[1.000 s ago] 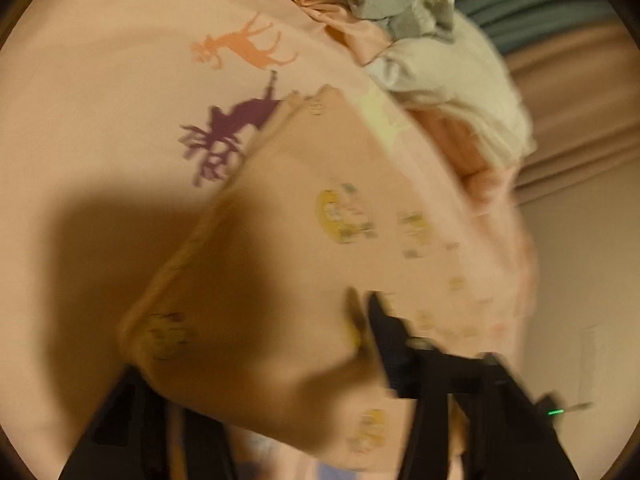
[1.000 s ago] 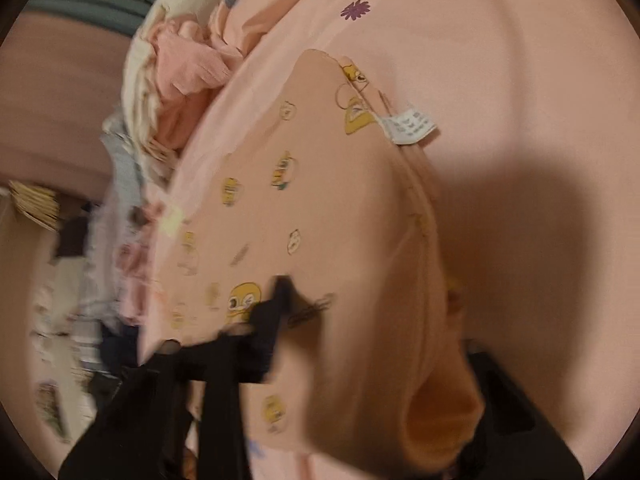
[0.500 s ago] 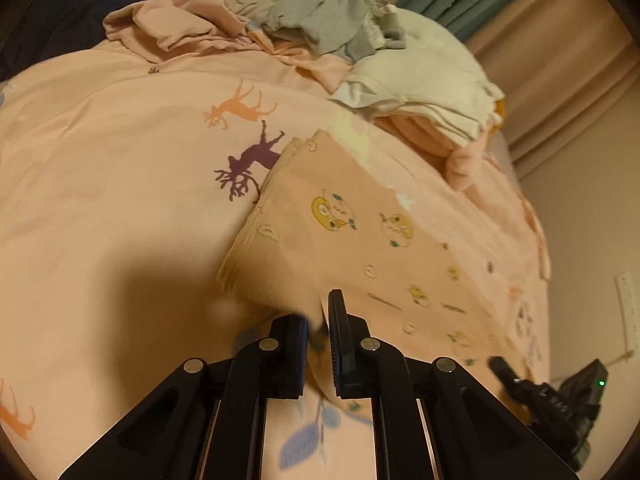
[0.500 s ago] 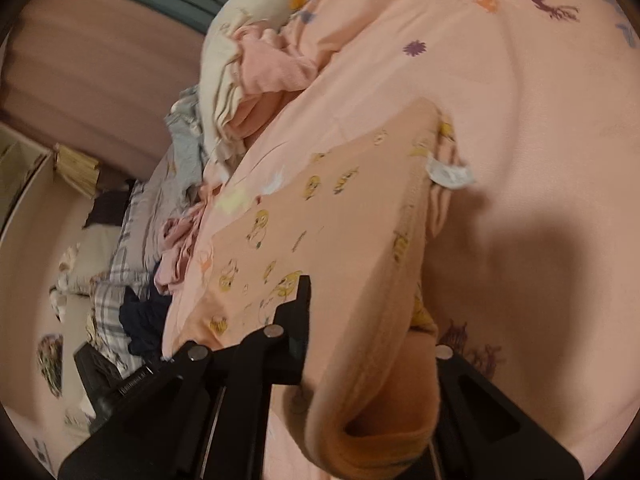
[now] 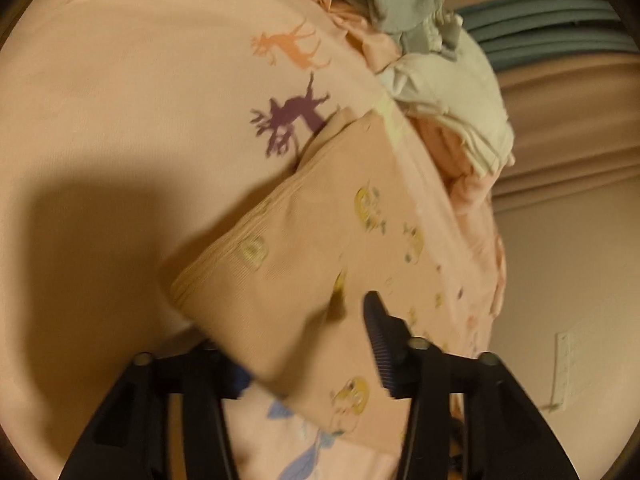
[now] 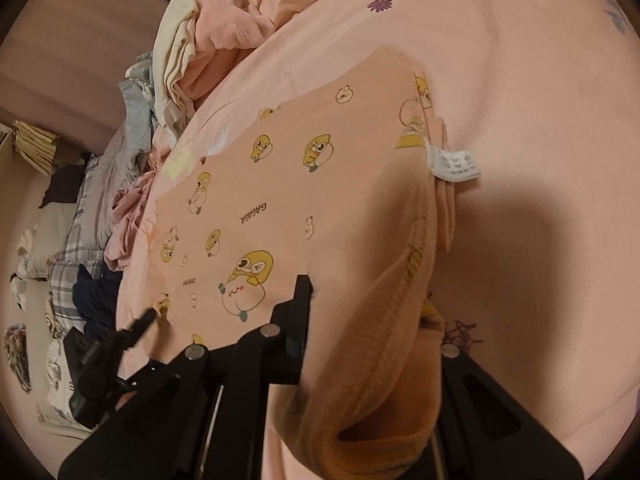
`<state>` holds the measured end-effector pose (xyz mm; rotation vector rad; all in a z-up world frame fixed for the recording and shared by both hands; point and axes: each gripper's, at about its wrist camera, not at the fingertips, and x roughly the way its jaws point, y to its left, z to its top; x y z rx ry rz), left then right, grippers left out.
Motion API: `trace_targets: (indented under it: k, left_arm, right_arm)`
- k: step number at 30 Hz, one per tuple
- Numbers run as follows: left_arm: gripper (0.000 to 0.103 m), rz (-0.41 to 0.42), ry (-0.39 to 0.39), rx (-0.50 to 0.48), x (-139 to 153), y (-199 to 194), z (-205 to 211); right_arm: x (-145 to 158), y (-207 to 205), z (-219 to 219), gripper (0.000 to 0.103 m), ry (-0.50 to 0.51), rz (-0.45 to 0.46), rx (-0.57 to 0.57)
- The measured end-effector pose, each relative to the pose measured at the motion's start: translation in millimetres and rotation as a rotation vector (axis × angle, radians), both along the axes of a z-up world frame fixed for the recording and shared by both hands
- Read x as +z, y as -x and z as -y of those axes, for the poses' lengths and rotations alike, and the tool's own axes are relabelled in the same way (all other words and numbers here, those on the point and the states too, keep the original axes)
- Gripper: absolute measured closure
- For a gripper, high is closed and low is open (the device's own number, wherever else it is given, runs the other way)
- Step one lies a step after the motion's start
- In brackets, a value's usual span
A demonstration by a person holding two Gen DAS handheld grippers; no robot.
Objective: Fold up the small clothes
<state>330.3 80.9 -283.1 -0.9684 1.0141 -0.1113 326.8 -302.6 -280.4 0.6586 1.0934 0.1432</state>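
Observation:
A peach garment (image 5: 312,240) printed with yellow chicks lies half folded on the pink bedsheet (image 5: 140,100). My left gripper (image 5: 292,328) has its jaws opening. The garment's near edge sits between them, draped over the left finger and hiding it, with the right fingertip (image 5: 374,312) bare. In the right wrist view the same garment (image 6: 320,184) shows its white care label (image 6: 454,164) at the folded side. My right gripper (image 6: 372,312) pinches the thick rolled hem, which hides its right finger. Its jaws are easing open a little.
A heap of loose clothes (image 5: 448,92), white, pink and grey, lies along the sheet's far edge, also visible as the heap (image 6: 200,52) in the right wrist view. Curtains (image 5: 540,24) hang behind it. The left gripper's body (image 6: 100,356) shows at lower left of the right wrist view.
The left jaws, nearly together half a second ago, now stand wide apart with the garment's edge across them. The right gripper keeps its hold on the hem and has come closer to the cloth.

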Motion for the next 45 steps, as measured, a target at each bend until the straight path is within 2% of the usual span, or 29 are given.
trace_targets:
  k: [3,7,9,11,12,14,17,18,20,22,24,27,28,29,30,31,33,35,43,45]
  left_arm:
    - [0.051,-0.01,0.0,-0.046,-2.6,-16.7,6.4]
    - [0.051,-0.019,0.119,-0.034,-8.1,-34.4,5.1]
    - [0.059,-0.043,0.138,-0.052,-12.5,-45.5,8.8]
    - [0.082,-0.068,0.091,-0.07,-12.7,-50.5,14.5]
    - [0.087,-0.086,0.042,-0.067,-10.7,-51.0,17.9]
    - [0.09,-0.071,-0.025,-0.043,-1.2,-43.7,23.1]
    - [0.095,0.009,-0.199,-0.021,26.4,-24.6,30.2]
    - [0.095,0.031,-0.22,-0.027,34.1,-18.6,31.6]
    - [0.097,0.06,-0.172,-0.047,42.6,-10.8,30.3]
    - [0.097,0.07,-0.134,-0.079,45.3,-7.4,30.0]
    - [0.097,0.077,-0.159,-0.107,47.5,-5.8,34.6]
    - [0.097,0.028,-0.148,-0.134,33.1,-6.7,41.9]
    - [0.093,-0.005,-0.113,-0.128,24.1,-7.2,40.4]
    - [0.081,-0.048,-0.062,-0.138,13.5,-7.8,37.6]
    - [0.076,-0.074,0.0,-0.159,5.0,-8.7,36.6]
    - [0.07,-0.072,0.053,-0.172,1.3,-8.2,36.7]
    - [0.058,-0.041,0.07,-0.172,2.0,-6.1,37.9]
    - [0.039,-0.021,0.07,-0.194,4.5,-8.6,44.3]
    - [0.039,-0.049,0.03,-0.152,-1.5,-23.2,52.4]
    - [0.054,-0.073,-0.003,-0.149,-1.9,-23.0,52.3]
  right_arm:
    - [-2.6,-2.0,-6.1,0.089,0.063,0.008,0.026]
    - [-5.8,-3.7,-5.8,0.089,0.079,0.018,0.036]
    - [-6.5,-6.1,-5.8,0.089,0.074,0.023,0.041]
    - [-7.9,-8.4,-7.1,0.089,0.075,0.028,0.045]
    - [-8.2,-9.2,-7.5,0.089,0.078,0.034,0.047]
    - [-7.7,-9.5,-8.2,0.091,0.079,0.043,0.053]
    - [-4.3,-5.8,-1.8,0.093,0.022,0.074,0.051]
    - [-1.9,-3.2,1.5,0.094,0.0,0.092,0.049]
    - [5.7,3.4,7.8,0.095,-0.051,0.139,0.063]
    - [12.5,8.2,12.0,0.095,-0.062,0.158,0.058]
    - [13.1,11.0,14.6,0.095,-0.074,0.146,0.046]
    - [2.7,9.8,16.1,0.091,-0.067,0.073,0.029]
    - [-0.9,8.9,16.0,0.091,-0.077,0.053,0.026]
    - [-4.8,9.0,16.1,0.091,-0.082,0.034,0.02]
    - [-7.0,10.0,17.1,0.09,-0.088,0.027,0.012]
    - [-8.6,11.1,18.0,0.089,-0.096,0.026,0.005]
    - [-11.3,11.5,19.4,0.089,-0.115,0.025,-0.012]
    - [-13.4,9.6,21.2,0.086,-0.127,0.011,-0.019]
    - [-14.5,6.2,20.1,0.085,-0.113,0.018,-0.019]
    - [-15.3,5.1,20.4,0.085,-0.114,0.016,-0.017]
